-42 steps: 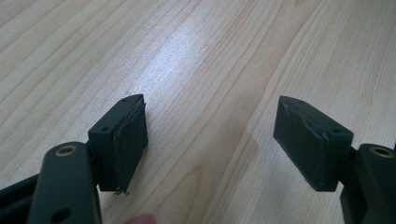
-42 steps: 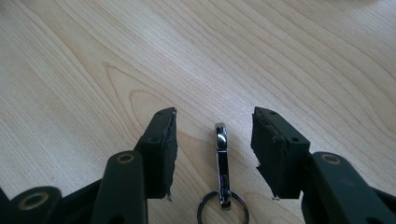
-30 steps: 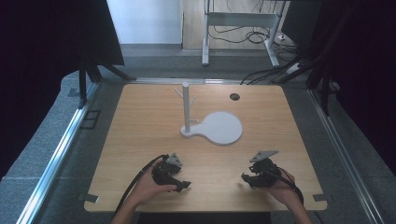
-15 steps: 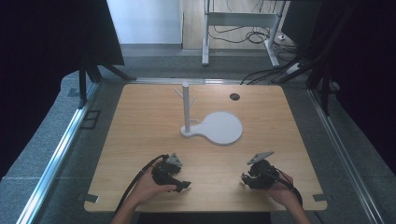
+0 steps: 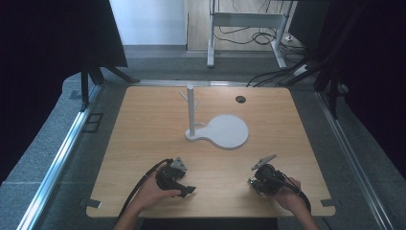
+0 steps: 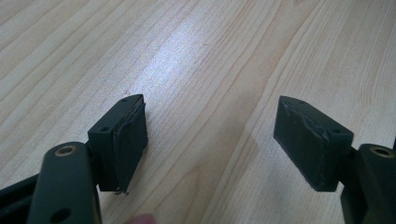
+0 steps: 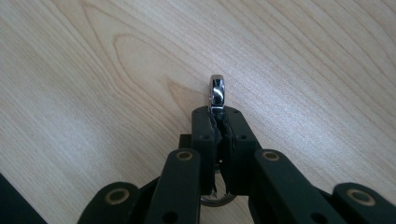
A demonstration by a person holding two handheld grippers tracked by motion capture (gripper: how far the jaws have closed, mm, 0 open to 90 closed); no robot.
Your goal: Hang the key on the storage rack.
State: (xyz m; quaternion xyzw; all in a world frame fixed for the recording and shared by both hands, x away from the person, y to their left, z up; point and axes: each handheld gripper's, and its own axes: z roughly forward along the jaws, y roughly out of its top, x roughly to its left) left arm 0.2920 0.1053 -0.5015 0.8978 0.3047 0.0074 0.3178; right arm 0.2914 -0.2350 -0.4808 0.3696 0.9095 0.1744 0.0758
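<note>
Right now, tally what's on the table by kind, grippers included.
Grippers: 2, the left gripper open, the right gripper shut on a shiny metal ring
White peg stand with round base: 1
Metal ring: 1
Dark round hole in the table: 1
Total: 5

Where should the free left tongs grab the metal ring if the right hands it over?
Probably the shiny arc poking out past the right tongs. The metal ring stands edge-on, pinched across its band, so the open left tongs should come from ahead of the tips and close on its flat faces. The rear arc sits hidden between the linkages.
</note>
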